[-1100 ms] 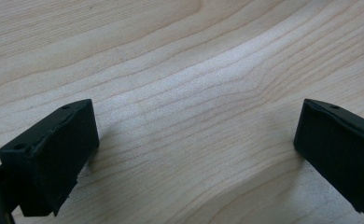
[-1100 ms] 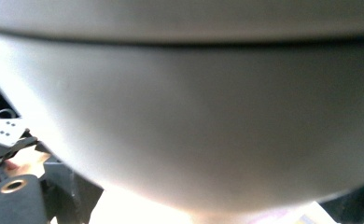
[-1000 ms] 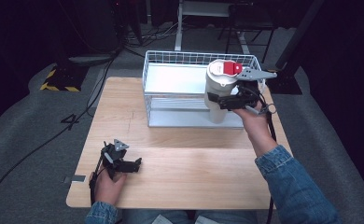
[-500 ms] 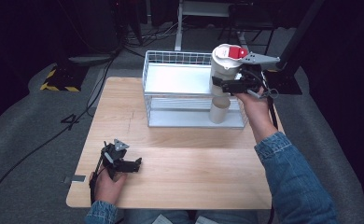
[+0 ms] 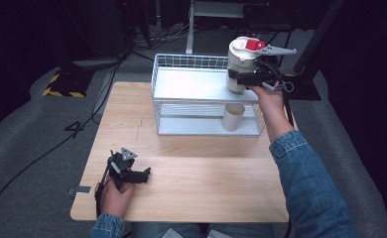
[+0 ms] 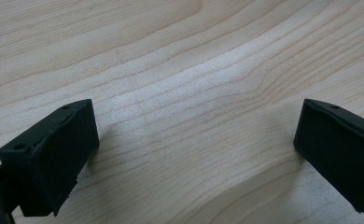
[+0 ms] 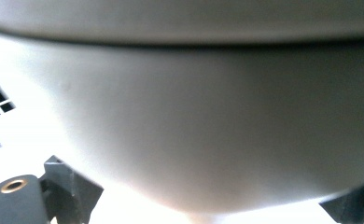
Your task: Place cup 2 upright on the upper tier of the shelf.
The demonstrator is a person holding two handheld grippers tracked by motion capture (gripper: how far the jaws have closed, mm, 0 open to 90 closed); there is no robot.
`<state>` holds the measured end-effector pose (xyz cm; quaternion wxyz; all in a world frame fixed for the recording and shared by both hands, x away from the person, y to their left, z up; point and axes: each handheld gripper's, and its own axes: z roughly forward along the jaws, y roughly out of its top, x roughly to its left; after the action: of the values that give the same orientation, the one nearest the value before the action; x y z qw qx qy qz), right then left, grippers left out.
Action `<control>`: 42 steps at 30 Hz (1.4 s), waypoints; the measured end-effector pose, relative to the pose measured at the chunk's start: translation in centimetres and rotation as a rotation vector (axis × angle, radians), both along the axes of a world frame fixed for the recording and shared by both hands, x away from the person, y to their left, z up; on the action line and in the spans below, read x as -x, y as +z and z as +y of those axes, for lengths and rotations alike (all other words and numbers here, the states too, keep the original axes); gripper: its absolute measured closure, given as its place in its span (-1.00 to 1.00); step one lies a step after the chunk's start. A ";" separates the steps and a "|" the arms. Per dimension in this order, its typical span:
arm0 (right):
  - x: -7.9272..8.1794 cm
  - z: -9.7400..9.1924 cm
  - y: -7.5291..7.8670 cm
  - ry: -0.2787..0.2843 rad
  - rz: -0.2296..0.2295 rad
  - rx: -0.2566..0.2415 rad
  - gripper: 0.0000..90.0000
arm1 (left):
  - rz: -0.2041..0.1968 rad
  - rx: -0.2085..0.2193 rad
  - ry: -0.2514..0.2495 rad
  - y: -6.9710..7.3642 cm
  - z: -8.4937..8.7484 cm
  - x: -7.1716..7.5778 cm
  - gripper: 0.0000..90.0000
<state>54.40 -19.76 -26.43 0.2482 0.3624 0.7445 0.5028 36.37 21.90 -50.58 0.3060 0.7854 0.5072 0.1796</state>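
Two grippers: right gripper [image 5: 241, 78] clamps a white plastic canister w/ red lid [image 5: 241, 62] above the white wire shelf rack [image 5: 196, 84]; left gripper [image 5: 144, 174] rests wide open, empty, on the light wooden table [image 5: 191, 168].

White cylindrical plastic canister w/ red flip lid [image 5: 241, 67], gripped in right claw [image 5: 238, 78]

Upright, off the surface, clamped round its lower body btwn the claw's two black jaws; white cap w/ red tab sits above the claw. In right gripper view its pale curved wall [image 7: 208, 130] bulges just ahead of the jaws, close up and blurred.
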 end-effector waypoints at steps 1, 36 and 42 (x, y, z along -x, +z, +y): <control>-0.2 0.0 -0.1 -0.004 0.005 0.000 -0.74 | 0.000 0.000 -0.002 0.0 0.0 0.0 -0.99; -3.5 -0.5 -1.6 -0.081 0.053 -0.013 -0.75 | 0.000 -0.001 -0.002 0.0 0.0 0.0 -0.99; -3.5 -0.6 -1.6 -0.074 0.051 -0.012 -0.75 | 0.000 -0.001 -0.002 0.0 0.0 0.0 -0.99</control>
<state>57.93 -20.35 -28.05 0.2455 0.4037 0.7337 0.4883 36.38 21.91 -50.57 0.3059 0.7861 0.5062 0.1794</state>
